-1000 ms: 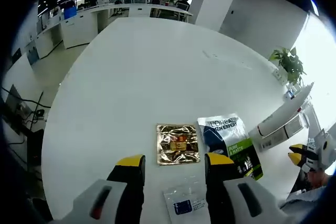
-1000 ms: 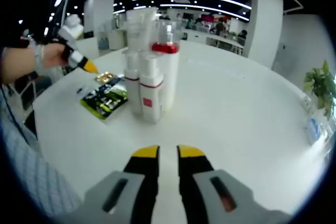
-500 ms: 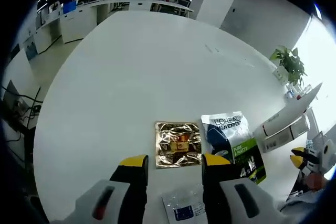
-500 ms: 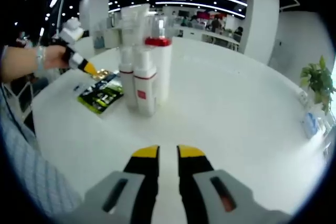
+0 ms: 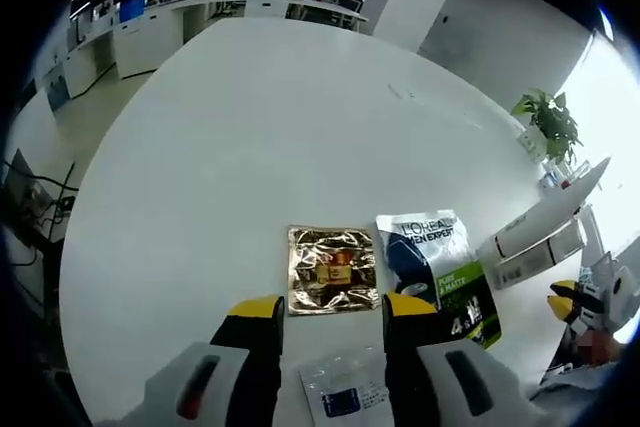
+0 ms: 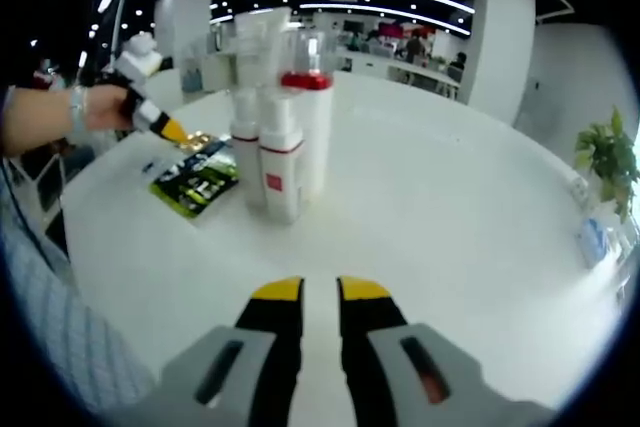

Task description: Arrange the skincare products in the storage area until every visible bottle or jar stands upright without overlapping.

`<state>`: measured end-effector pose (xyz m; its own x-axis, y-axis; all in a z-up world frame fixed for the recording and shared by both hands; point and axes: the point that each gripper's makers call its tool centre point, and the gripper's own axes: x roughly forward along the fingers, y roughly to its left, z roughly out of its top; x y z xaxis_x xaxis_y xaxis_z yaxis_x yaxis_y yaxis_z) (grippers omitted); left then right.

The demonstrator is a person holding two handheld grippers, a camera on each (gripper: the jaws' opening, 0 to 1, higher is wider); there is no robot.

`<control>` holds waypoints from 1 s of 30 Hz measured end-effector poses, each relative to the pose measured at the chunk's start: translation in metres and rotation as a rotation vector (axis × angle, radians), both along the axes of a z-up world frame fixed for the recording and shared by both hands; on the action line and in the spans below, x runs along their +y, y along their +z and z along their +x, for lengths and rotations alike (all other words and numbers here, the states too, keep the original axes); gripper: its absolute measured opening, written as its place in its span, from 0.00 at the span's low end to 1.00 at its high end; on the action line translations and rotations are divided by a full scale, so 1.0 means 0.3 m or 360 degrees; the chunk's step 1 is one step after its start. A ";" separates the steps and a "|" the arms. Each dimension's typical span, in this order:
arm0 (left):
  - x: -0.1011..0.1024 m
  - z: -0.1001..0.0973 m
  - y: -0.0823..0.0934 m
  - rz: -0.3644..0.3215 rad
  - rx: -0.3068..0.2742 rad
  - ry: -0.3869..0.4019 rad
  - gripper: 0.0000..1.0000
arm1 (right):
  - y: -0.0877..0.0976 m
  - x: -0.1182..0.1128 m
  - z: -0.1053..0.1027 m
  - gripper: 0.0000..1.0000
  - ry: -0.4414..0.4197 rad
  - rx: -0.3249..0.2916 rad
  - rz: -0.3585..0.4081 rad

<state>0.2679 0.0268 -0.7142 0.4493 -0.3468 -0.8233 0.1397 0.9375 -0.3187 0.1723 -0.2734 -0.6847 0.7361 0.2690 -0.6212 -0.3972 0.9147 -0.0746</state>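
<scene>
Left gripper view, nearest first: left gripper (image 5: 325, 309) poised over the white table (image 5: 260, 127), yellow-tipped jaws spread wide apart, nothing between them. Just below the tips, a clear packet with a blue label (image 5: 342, 397), flat on the table. Just beyond the tips, a gold foil packet (image 5: 331, 270), also flat. Beside the gold packet, toward the view's right, a blue, white and green sachet (image 5: 436, 267), flat, apparently not overlapping it. Past the sachet, at the view's right edge, white bottles (image 5: 535, 242), leaning steeply through lens distortion, with the right gripper's yellow tip (image 5: 562, 299) close by. Far beyond the gold packet, a potted plant (image 5: 547, 122), a white pillar and office desks with people.

Right gripper view, nearest first: right gripper (image 6: 319, 292) low over bare table (image 6: 440, 217), jaws nearly together with a narrow slit left, gripping nothing. Farther on, a tight cluster of white bottles (image 6: 280, 162) upright on the table, the front ones with red bands at the neck, the tallest with a red collar and clear cap; bottles touching or nearly so, exact count hard to tell. Left of the bottles, the green sachet (image 6: 197, 180) flat on the table, the gold packet (image 6: 202, 141) just behind it. Above those, a hand (image 6: 95, 107) holding the left gripper (image 6: 172, 130), tip just over the packets. Right of the bottles, far off, the plant (image 6: 604, 155) near the table edge.
</scene>
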 end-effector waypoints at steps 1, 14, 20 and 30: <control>0.000 0.001 0.000 0.0000 0.0000 0.0000 0.41 | 0.000 -0.001 -0.001 0.12 0.0000 0.0001 0.0000; -0.011 0.001 0.000 0.0000 0.0004 -0.0016 0.40 | -0.006 -0.001 -0.006 0.12 -0.0001 0.0008 -0.0003; -0.015 -0.001 0.000 -0.0001 0.0002 -0.0023 0.40 | -0.005 0.004 -0.005 0.12 0.0007 0.0008 -0.0001; 0.032 0.044 0.200 -0.0016 -0.0411 0.0139 0.38 | 0.021 0.011 0.006 0.12 0.0015 -0.0042 0.0072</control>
<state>0.2810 0.0364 -0.6542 0.6724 -0.3048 -0.6745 0.1359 0.9466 -0.2923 0.1740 -0.2701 -0.6783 0.7495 0.3034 -0.5884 -0.4041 0.9137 -0.0436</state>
